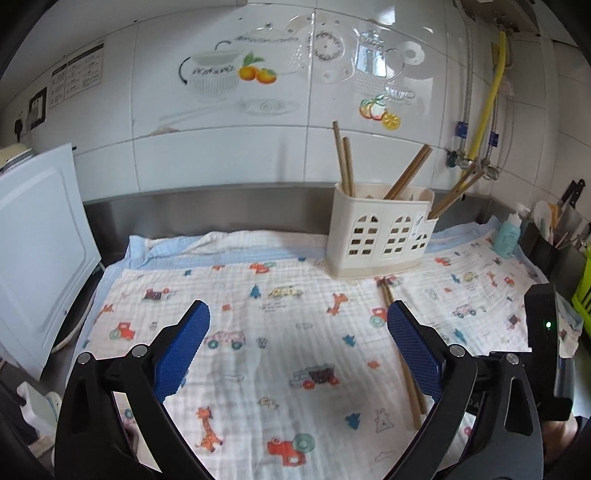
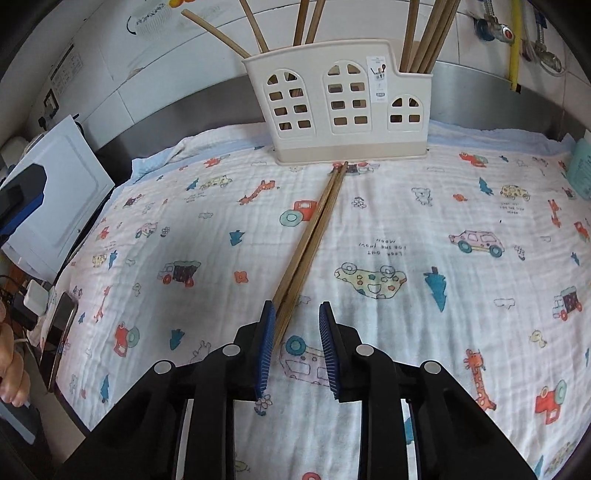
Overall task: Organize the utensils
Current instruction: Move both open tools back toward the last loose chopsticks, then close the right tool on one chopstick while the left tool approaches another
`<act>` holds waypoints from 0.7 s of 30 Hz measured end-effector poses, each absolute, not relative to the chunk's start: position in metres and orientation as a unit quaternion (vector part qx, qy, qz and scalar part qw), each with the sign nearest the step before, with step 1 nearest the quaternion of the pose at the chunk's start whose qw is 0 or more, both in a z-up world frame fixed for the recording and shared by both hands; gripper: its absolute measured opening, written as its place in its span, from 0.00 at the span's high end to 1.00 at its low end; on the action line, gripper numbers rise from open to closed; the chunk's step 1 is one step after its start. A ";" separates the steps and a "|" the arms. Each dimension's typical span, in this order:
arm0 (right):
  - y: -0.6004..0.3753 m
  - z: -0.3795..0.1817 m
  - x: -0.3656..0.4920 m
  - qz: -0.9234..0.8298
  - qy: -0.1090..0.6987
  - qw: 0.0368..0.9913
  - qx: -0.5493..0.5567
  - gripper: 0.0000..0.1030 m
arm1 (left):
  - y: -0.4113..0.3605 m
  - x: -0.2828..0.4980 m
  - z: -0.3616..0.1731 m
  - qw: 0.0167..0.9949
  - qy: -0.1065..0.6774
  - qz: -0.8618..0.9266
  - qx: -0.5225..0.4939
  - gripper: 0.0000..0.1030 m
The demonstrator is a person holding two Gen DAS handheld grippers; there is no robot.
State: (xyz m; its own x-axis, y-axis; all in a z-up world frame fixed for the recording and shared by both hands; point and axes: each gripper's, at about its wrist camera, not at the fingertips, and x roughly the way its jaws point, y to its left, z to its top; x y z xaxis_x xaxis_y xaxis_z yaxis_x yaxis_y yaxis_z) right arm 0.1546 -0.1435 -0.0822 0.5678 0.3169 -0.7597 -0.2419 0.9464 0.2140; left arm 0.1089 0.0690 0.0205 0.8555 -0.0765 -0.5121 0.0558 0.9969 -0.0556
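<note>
The right gripper hangs low over the cloth, jaws apart around the near end of two chopsticks lying together; their far tips reach the holder, where more chopsticks stand.

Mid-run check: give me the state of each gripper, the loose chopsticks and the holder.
left gripper: open wide, empty, above the cloth.
right gripper: open, straddling the chopsticks' near end.
loose chopsticks: pair lying flat on the cloth, ungripped.
utensil holder: upright, chopsticks standing inside.

Black gripper arms, blue ribbed pads, silver screws.
</note>
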 end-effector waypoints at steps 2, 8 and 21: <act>-0.142 -0.084 0.156 0.157 0.441 0.882 0.051 0.79 | 0.074 0.109 0.014 0.961 0.274 -0.033 -0.029 0.07; -0.135 -0.087 0.161 0.142 0.446 0.882 0.052 0.86 | 0.082 0.106 0.004 0.960 0.278 -0.014 -0.025 0.07; -0.125 -0.094 0.168 0.103 0.461 0.880 0.053 0.90 | 0.089 0.107 -0.006 0.957 0.286 -0.009 -0.038 0.07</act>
State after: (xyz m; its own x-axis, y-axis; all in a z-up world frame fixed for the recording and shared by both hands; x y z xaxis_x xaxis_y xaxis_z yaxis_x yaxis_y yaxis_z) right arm 0.1678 -0.1252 -0.0944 0.5548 0.2290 -0.7998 -0.1322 0.9734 0.1870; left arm 0.1071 0.0892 -0.0063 0.8358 -0.0391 -0.5476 -0.0039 0.9970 -0.0771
